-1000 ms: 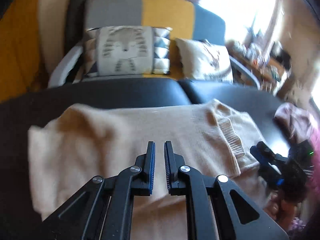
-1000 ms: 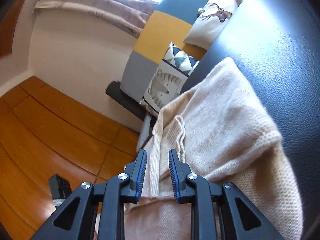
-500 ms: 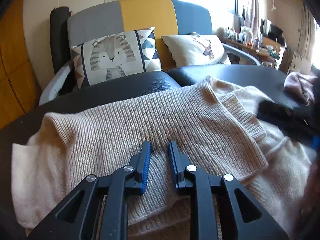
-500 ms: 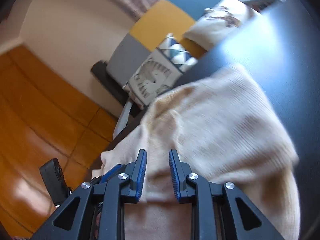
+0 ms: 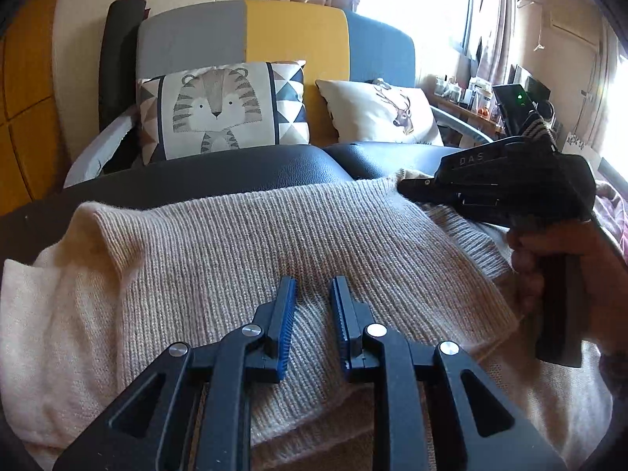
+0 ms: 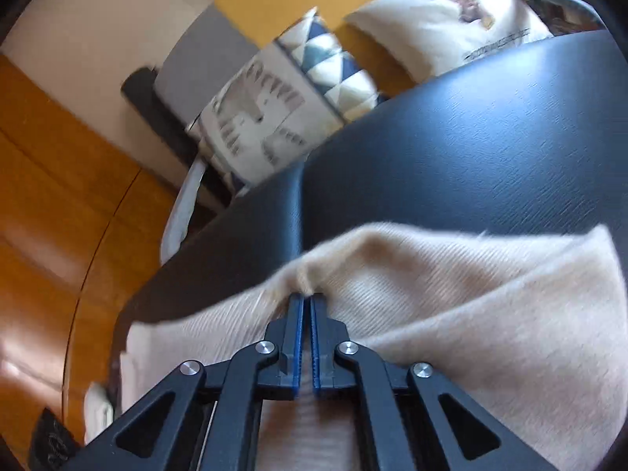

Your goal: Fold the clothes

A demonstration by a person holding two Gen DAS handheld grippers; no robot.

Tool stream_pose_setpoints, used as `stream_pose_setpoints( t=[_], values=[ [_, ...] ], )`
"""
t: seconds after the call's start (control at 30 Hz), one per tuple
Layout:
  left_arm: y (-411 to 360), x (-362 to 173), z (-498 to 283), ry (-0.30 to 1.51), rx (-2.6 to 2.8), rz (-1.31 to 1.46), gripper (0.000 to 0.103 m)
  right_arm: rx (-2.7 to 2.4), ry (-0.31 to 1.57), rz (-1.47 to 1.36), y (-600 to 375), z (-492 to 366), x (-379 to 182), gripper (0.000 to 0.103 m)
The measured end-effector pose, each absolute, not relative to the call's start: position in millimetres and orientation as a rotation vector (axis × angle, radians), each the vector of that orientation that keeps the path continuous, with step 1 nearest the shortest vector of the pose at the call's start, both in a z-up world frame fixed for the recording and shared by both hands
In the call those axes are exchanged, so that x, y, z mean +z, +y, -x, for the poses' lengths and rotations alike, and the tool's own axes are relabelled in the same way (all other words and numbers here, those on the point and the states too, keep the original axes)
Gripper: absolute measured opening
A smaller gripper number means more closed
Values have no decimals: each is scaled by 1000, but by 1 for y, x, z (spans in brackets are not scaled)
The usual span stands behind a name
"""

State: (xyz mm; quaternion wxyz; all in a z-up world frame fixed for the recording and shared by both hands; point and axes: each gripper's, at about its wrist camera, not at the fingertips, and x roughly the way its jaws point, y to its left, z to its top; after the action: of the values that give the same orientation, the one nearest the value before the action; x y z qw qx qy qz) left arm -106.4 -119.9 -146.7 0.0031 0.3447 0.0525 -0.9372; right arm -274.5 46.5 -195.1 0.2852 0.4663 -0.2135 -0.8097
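Note:
A beige knitted sweater (image 5: pixel 274 243) lies folded on a black leather seat (image 5: pixel 235 180). My left gripper (image 5: pixel 312 286) hovers low over its near middle, jaws a little apart, with only the knit below them and nothing pinched. A hand (image 5: pixel 549 267) carries my right gripper (image 5: pixel 408 190), whose tips are at the sweater's far right corner. In the right wrist view that gripper (image 6: pixel 308 298) is shut, and a small ridge of the sweater (image 6: pixel 451 274) edge bunches up at its tips.
A tiger cushion (image 5: pixel 219 110) and a deer cushion (image 5: pixel 380 114) lean against the grey, yellow and blue backrest behind the seat. A pinkish garment (image 5: pixel 612 212) lies at the far right. A wooden floor (image 6: pixel 59 196) lies beyond the seat's left edge.
My left gripper sank toward the sweater and its jaws parted slightly. My right gripper swung across to the sweater's far edge and closed there, bunching the knit.

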Motion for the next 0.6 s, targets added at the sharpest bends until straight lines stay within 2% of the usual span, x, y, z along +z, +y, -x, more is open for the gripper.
stream_pose_setpoints(
  t=[0.1, 0.17, 0.27, 0.4, 0.47, 0.5, 0.6],
  values=[
    [-121, -148, 107, 173, -2942, -1075, 21, -2254, -514, -1222, 45, 270, -188, 0],
    [-120, -148, 107, 174, -2942, -1071, 21, -2328, -498, -1180, 45, 259, -174, 8],
    [-120, -147, 106, 175, -2942, -1070, 21, -2298, -452, -1056, 32, 250, -152, 8],
    [-120, -147, 106, 182, -2944, -1069, 21, -2268, -279, -1120, 5, 262, -156, 8],
    [-120, -147, 106, 187, -2945, -1068, 21, -2290, -304, -1193, 14, 271, -170, 7],
    [-120, -147, 106, 188, -2946, -1068, 21, -2294, -327, -1215, 19, 275, -177, 3],
    [-121, -147, 106, 195, -2948, -1066, 21, -2277, -422, -1195, 33, 280, -186, 0]
  ],
)
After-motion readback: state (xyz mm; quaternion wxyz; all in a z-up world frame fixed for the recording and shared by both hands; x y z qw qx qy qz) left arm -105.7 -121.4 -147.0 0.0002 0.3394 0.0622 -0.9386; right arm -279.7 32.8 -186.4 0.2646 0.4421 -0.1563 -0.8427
